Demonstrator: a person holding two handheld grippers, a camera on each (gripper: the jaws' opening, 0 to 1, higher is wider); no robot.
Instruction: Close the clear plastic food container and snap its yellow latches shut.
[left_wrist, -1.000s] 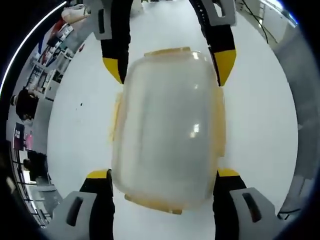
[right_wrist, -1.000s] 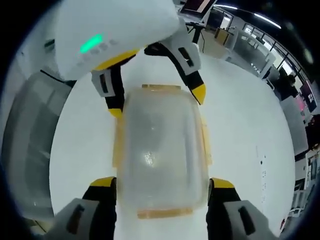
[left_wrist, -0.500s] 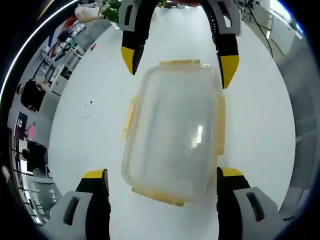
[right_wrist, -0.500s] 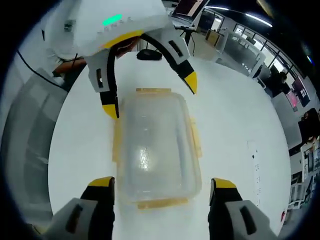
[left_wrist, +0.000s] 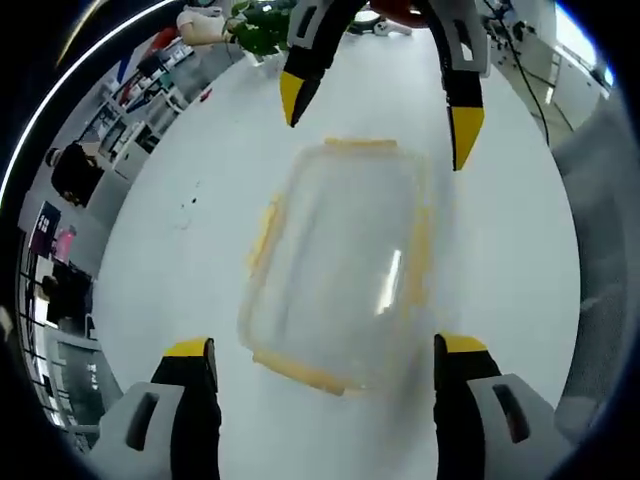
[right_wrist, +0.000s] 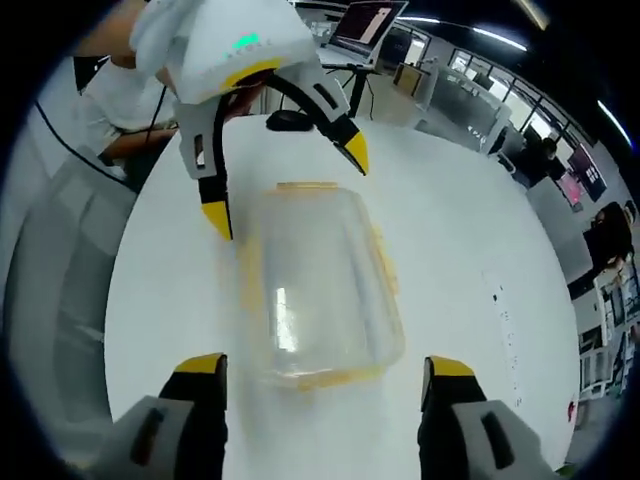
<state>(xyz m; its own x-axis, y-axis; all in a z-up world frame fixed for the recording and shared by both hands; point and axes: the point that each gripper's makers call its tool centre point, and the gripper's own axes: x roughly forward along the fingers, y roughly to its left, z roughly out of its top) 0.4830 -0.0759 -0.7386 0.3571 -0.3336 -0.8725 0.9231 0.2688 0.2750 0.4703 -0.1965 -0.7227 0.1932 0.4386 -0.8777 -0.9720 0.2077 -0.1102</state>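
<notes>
The clear plastic food container (left_wrist: 340, 255) lies flat on the white table (left_wrist: 170, 190) with its lid on. Yellow latches (left_wrist: 265, 225) run along its sides and ends; motion blur hides whether they are snapped down. My left gripper (left_wrist: 325, 350) is open, its yellow tips standing just short of the container's near end. The right gripper (left_wrist: 378, 118) faces it from the far end, also open. In the right gripper view the container (right_wrist: 320, 290) lies ahead of the open right gripper (right_wrist: 324, 365), and the left gripper (right_wrist: 286, 187) hangs beyond the far end. Neither gripper touches the container.
A laptop (right_wrist: 365, 20) and a dark mouse (right_wrist: 290, 120) sit at the table's far side, with a person's white sleeve (right_wrist: 115, 90) nearby. A grey chair (right_wrist: 50, 260) stands beside the table. A green plant (left_wrist: 265, 30) and office shelving (left_wrist: 130, 120) lie beyond the table.
Both grippers have drawn back and up from the container. Their tips, which flanked its corners, now stand apart from it, and the container looks smaller in both views.
</notes>
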